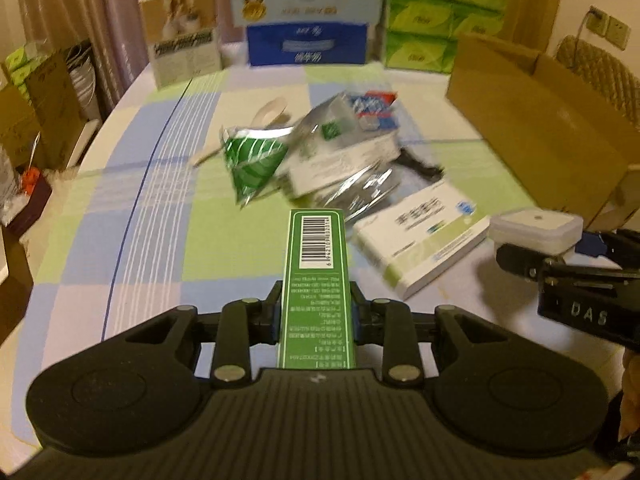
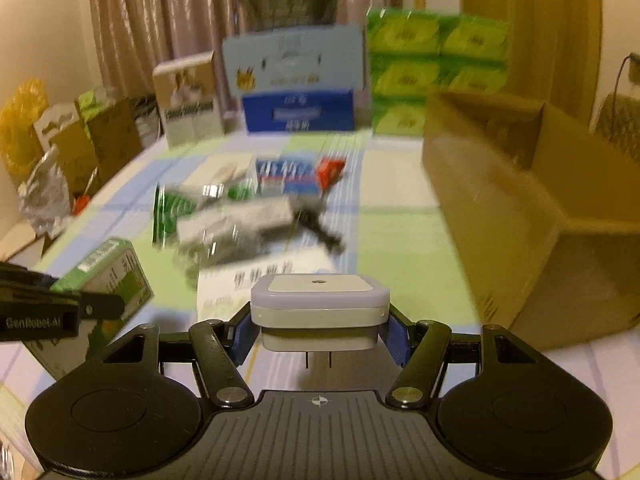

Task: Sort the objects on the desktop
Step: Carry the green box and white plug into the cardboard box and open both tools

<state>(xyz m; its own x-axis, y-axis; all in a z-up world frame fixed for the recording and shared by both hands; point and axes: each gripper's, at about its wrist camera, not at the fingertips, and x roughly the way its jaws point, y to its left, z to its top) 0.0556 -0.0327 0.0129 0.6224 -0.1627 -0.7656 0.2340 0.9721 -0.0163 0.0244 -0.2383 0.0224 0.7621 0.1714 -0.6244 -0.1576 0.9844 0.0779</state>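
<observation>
My left gripper is shut on a long green box with a barcode, held above the checked tablecloth. My right gripper is shut on a white square plug-in night light with two prongs underneath. That light and the right gripper show at the right edge of the left wrist view. The green box and left gripper show at the left of the right wrist view. A pile of foil packets and medicine boxes lies mid-table, with a white and green box nearer.
An open cardboard box stands on the right of the table; it also shows in the right wrist view. Tissue boxes, a blue carton and green tissue packs line the far edge. More boxes stand beyond the table's left side.
</observation>
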